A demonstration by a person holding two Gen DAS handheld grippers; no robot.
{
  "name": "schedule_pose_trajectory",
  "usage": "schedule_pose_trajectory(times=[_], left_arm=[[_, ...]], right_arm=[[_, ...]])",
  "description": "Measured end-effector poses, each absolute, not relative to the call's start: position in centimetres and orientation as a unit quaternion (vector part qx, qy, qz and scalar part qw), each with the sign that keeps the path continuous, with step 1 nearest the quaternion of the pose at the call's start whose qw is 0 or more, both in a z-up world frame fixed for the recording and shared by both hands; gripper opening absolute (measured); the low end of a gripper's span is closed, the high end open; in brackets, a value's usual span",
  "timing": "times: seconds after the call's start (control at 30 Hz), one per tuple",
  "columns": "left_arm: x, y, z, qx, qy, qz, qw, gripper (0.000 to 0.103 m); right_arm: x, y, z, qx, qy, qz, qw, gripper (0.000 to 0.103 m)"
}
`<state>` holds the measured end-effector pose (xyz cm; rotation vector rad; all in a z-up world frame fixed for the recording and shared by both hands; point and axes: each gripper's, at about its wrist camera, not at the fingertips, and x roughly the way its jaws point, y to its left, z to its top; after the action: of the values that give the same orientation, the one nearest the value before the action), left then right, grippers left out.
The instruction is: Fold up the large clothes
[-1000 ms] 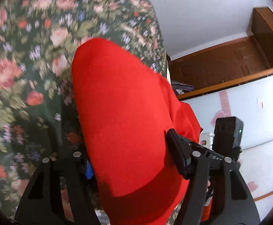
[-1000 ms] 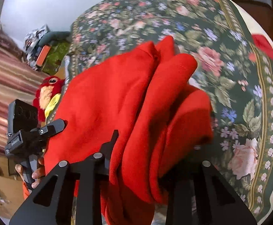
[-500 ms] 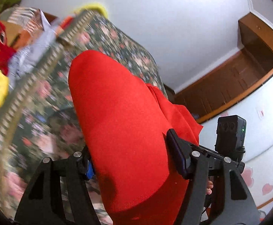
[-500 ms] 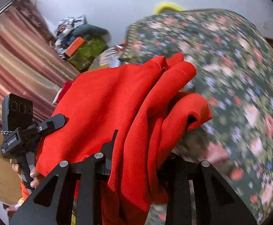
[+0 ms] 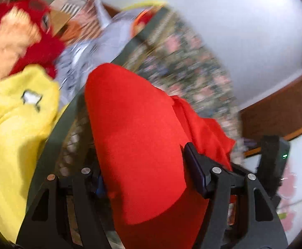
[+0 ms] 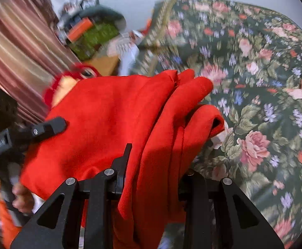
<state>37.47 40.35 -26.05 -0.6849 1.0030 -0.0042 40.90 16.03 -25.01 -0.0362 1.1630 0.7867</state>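
Left gripper [image 5: 151, 178] jaws pinch a thick fold of the red garment [image 5: 138, 137]; right gripper [image 6: 153, 170] jaws pinch its bunched edge above the floral bedspread [image 6: 265, 83]

The left gripper [image 5: 151, 176], at the bottom of its view, is squeezing red cloth [image 5: 138, 145] between wide jaws. The right gripper [image 6: 153, 166] is pinching bunched folds. A hand [image 6: 20, 195] is holding the handle, lower left.
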Motion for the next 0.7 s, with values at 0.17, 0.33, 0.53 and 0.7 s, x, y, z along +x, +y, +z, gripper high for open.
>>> schedule_pose_trajectory(times=[0.17, 0.33, 0.53, 0.7], left_arm=[[36.5, 40.3, -29.4, -0.286, 0.485, 0.014, 0.826, 0.072], [34.5, 38.5, -28.5, -0.221, 0.489, 0.046, 0.842, 0.082], [31.3, 36.3, -27.9, -0.186, 0.492, 0.069, 0.848, 0.082], [28.8, 33.2, -27.0, -0.144, 0.504, 0.079, 0.848, 0.087]], right_arm=[[41.0, 14.4, -29.4, -0.015, 0.557, 0.351, 0.752, 0.035], [39.5, 12.9, -28.8, -0.053, 0.556, 0.341, 0.756, 0.051], [36.8, 11.5, -27.9, -0.094, 0.546, 0.324, 0.767, 0.059], [34.5, 9.6, -26.0, -0.112, 0.540, 0.309, 0.775, 0.059]])
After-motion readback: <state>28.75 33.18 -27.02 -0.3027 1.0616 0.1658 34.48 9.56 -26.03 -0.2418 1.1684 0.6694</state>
